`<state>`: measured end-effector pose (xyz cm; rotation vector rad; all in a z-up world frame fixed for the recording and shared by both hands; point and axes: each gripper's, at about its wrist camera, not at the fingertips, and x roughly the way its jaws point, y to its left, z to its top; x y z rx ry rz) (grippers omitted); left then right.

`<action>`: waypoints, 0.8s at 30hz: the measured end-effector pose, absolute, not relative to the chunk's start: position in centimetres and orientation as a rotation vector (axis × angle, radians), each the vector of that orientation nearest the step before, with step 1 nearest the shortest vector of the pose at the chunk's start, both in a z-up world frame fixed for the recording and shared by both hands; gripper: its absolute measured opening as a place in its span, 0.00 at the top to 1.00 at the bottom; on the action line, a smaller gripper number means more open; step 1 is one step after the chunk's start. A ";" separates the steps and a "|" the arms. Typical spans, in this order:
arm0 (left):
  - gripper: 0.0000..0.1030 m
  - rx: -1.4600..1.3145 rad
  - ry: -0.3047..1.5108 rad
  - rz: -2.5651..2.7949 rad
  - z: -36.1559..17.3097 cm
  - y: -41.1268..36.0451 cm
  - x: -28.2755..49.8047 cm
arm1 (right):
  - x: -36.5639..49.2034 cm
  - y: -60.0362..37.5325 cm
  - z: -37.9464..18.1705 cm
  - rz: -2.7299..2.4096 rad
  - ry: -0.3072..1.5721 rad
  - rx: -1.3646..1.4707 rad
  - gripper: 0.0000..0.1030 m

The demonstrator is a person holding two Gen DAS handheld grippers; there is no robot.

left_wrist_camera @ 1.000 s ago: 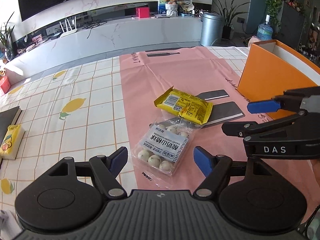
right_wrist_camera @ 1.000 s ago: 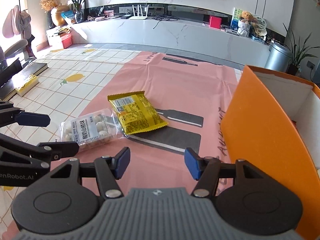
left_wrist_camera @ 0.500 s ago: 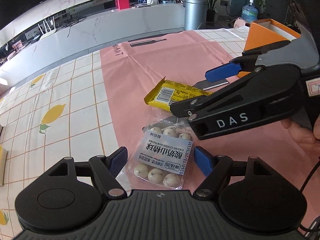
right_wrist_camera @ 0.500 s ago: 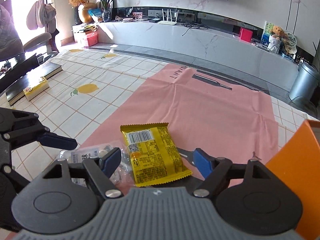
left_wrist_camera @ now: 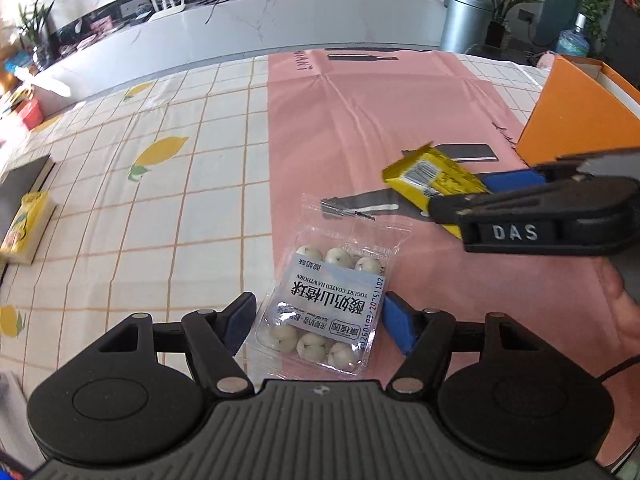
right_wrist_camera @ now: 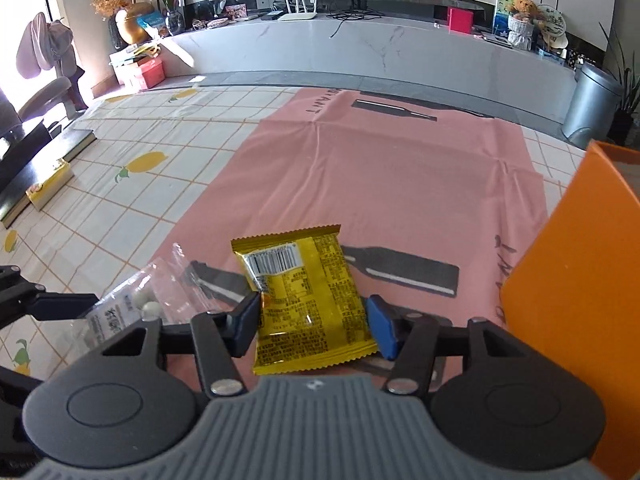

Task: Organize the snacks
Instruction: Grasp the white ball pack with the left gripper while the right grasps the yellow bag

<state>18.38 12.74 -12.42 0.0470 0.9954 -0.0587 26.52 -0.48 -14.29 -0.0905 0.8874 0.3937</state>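
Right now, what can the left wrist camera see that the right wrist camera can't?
Only the left wrist view shows the whole clear pack of yogurt-coated hawthorn balls between the closing left gripper pads, a blue water jug, and part of a hand.

Only the right wrist view shows the yellow snack packet's printed back lying between the closing right gripper pads, plus a gold vase and a chair.

Both show the pink cloth, orange box and grey bin.
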 end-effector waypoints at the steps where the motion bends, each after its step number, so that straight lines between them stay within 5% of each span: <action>1: 0.23 0.029 1.006 -0.043 -12.3 12.8 18.1 | 25.7 -0.8 -14.2 0.382 0.896 -0.089 0.46; 17: 0.16 -0.007 1.072 -0.096 -12.0 10.7 11.9 | 12.4 -5.1 -13.7 0.270 0.957 -0.081 0.44; 24: 0.13 0.011 0.980 -0.134 -12.6 10.5 11.6 | 12.1 -5.8 -14.1 0.293 0.862 -0.083 0.21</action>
